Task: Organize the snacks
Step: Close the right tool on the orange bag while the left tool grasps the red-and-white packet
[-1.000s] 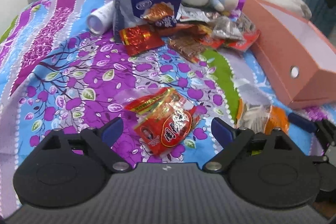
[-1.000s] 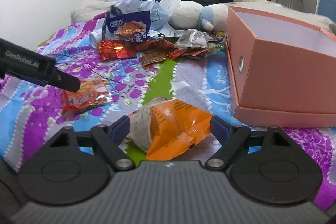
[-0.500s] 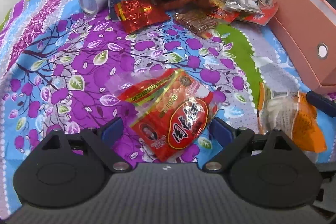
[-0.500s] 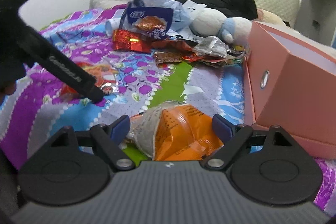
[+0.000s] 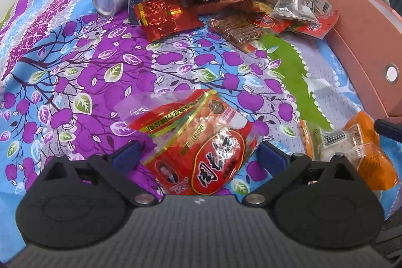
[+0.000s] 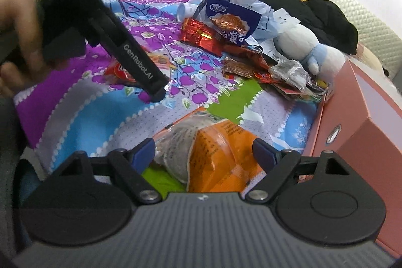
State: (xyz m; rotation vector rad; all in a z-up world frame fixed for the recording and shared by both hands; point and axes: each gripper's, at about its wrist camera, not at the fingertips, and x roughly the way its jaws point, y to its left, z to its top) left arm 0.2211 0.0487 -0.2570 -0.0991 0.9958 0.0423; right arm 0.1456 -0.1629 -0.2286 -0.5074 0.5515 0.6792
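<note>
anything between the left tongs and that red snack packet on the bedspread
Nothing visible. The left tongs have just been opening and now stand wide, one finger on each side of the red snack packet, which lies flat on the bedspread. The pads are not pressing on it.

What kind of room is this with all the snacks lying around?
Most likely a bedroom. The snack packets lie on a bed with a purple and blue flowered bedspread, a padded headboard stands against the wall behind it, and a white and blue plush toy sits among dark clothes heaped near it.
</note>
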